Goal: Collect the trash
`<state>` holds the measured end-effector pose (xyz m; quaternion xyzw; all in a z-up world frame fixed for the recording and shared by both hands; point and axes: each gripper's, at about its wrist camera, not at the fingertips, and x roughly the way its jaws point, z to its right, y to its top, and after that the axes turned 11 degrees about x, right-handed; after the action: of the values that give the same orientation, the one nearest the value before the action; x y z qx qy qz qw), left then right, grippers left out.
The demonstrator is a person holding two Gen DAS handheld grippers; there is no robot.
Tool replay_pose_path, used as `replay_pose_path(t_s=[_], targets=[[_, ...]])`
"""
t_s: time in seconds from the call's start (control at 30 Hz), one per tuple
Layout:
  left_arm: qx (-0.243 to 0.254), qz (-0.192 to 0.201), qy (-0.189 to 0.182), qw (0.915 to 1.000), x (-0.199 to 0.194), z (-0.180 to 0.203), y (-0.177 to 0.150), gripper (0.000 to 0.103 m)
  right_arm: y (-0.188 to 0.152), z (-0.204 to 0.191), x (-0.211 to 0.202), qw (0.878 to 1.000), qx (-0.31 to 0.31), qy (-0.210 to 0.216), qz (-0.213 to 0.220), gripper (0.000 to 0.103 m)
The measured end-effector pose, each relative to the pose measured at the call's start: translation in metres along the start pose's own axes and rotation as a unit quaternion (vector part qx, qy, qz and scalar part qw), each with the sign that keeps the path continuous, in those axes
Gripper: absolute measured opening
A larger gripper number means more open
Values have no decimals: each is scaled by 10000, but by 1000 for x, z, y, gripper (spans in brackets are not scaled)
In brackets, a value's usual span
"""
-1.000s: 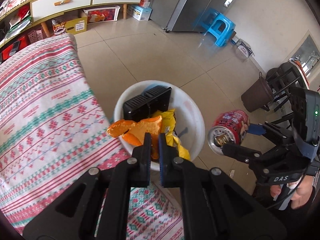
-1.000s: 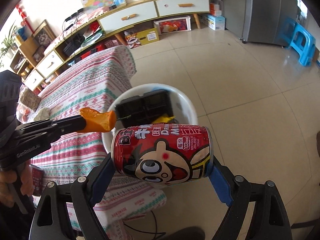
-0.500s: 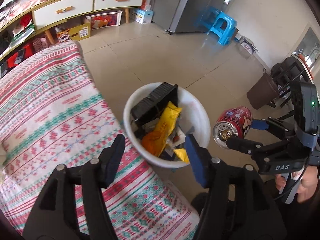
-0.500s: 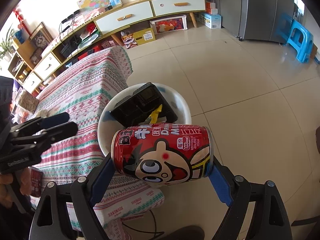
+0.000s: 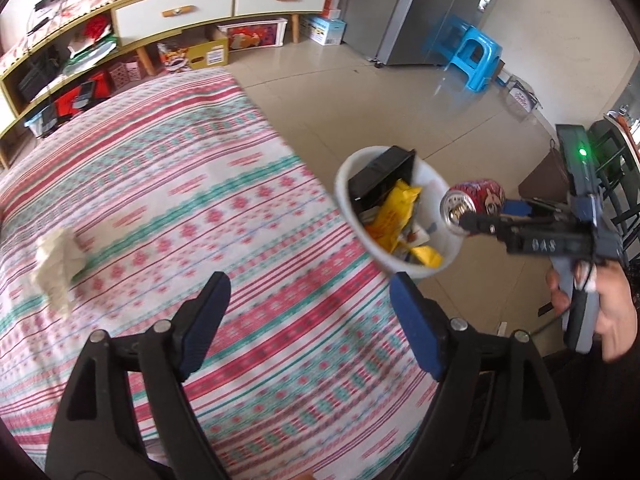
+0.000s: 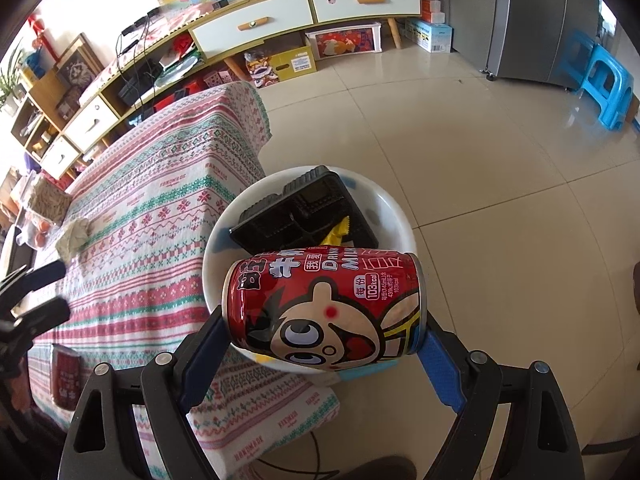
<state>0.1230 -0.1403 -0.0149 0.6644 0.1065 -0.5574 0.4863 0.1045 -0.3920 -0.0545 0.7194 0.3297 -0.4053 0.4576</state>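
Striped tablecloth (image 5: pixel 168 200) below; left gripper (image 5: pixel 308 312) just opened, empty, while right gripper (image 6: pixel 320 332) clamps can (image 6: pixel 324 308) sideways over bin (image 6: pixel 384 208), ready to drop.

red can (image 6: pixel 324 312), white bin (image 6: pixel 386 204), red-green striped tablecloth (image 5: pixel 160 208)

The right gripper (image 6: pixel 322 334) clamps a red milk-drink can (image 6: pixel 324 312) sideways between its blue pads, just above the near rim of a white bin (image 6: pixel 394 216). Inside the bin lie a black tray (image 6: pixel 304 212) and a yellow wrapper (image 6: pixel 340 230). The bin stands at the right edge of a patterned tablecloth (image 6: pixel 160 220), where a crumpled tissue (image 6: pixel 72 236) lies near the left edge.
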Motion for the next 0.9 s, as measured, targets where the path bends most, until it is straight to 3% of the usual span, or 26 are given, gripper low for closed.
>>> replay_pose_path(t_s=[0.2,0.43,0.9], targets=[[-224,-47,234,9995,-18,-29,-24,86,3,-8,10,9998,-4,-207,-68,94],[-603,-206,454,9969,-28,-60,-52,88,-3,-19,9,9997,-117,-139,-157,95],[-1063,-742,239,9913,-31,-85,-114,88,-37,-66,2,9971,-685,-85,-311,95]])
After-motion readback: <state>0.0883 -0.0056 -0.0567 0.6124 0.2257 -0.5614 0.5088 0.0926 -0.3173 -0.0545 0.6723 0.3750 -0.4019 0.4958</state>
